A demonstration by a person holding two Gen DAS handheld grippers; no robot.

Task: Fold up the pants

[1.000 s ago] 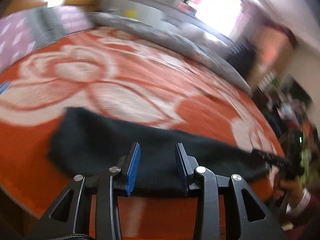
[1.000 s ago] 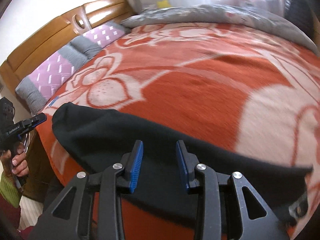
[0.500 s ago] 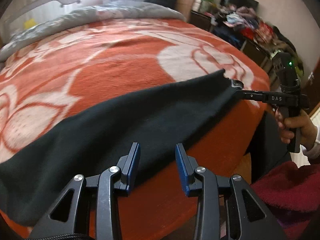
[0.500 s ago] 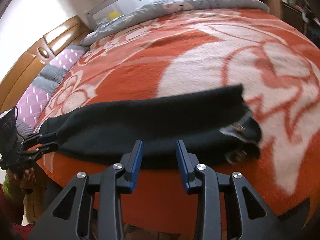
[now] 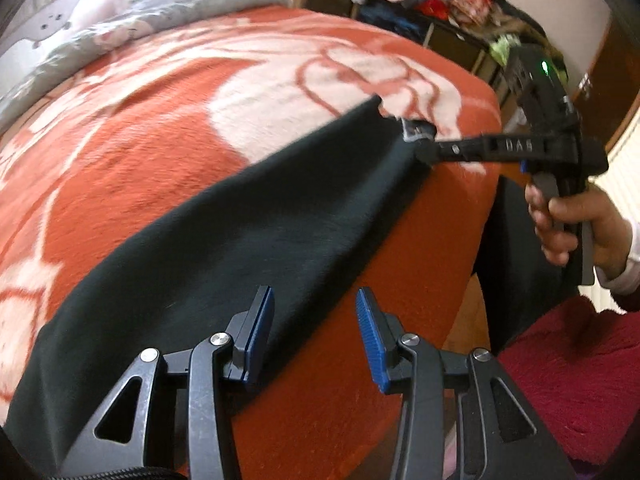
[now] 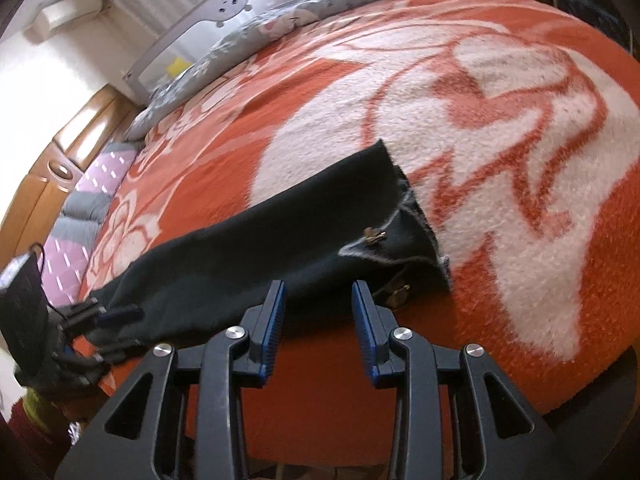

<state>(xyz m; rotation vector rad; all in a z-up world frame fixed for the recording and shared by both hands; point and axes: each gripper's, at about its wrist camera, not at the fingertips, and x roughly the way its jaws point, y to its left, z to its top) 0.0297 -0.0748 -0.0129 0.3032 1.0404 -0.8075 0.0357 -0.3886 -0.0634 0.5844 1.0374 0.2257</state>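
Dark pants (image 5: 248,248) lie folded lengthwise along the near edge of the bed, on an orange and white blanket (image 5: 168,92). In the left wrist view my left gripper (image 5: 314,320) is open and empty over the pants' near edge, toward the leg end. The right gripper (image 5: 430,152) shows there at the waistband end, held by a hand. In the right wrist view my right gripper (image 6: 318,312) is open just before the waist end of the pants (image 6: 248,256), where a zip and button show. The left gripper (image 6: 116,316) shows at the leg end.
A grey quilt (image 6: 304,12) and a bed rail (image 6: 224,4) lie at the far side. A wooden headboard (image 6: 52,152) and pink pillows (image 6: 96,184) are at the left. Shelves with piled clothes (image 5: 432,0) stand beyond the bed's foot. A red rug (image 5: 576,380) is on the floor.
Both views have swung toward the waist end of the pants and moved closer. The right gripper has come up to the waistband. Both grippers stay open.
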